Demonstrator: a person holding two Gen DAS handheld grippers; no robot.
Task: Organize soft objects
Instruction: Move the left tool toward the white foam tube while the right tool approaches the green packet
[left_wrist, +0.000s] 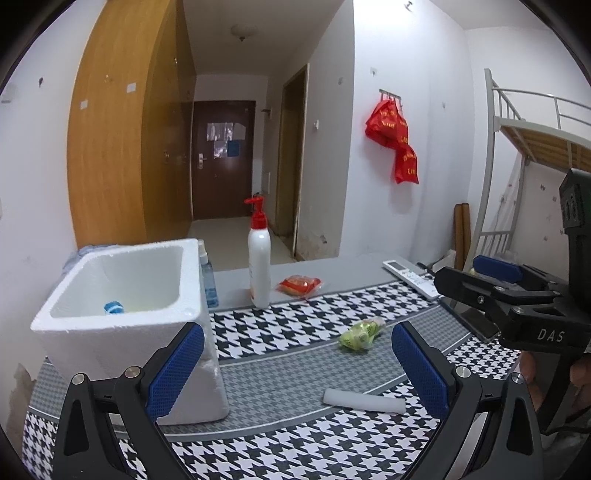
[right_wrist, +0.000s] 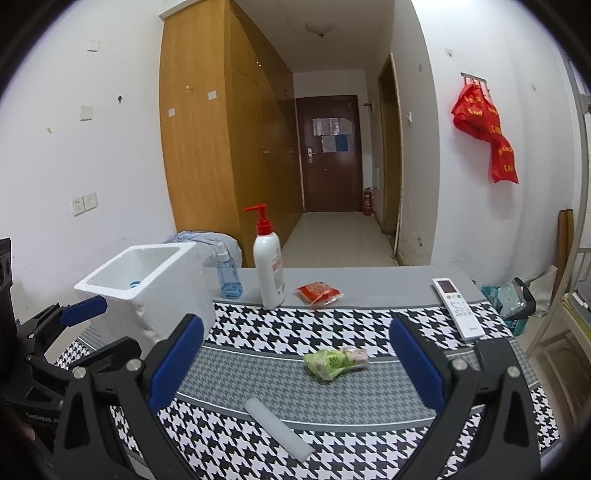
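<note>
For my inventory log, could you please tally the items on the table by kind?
Bottles: 2, pump bottle and blue spray bottle
Snack packets: 2, red and green
White foam strip: 1
Foam box: 1
Remote control: 1
Total: 7

Reads "DAS" in pale letters on the black body of the right gripper (left_wrist: 496, 275), off to the left tool's right side. Yellow print on the red bags (left_wrist: 394, 136) too blurred to read.
</note>
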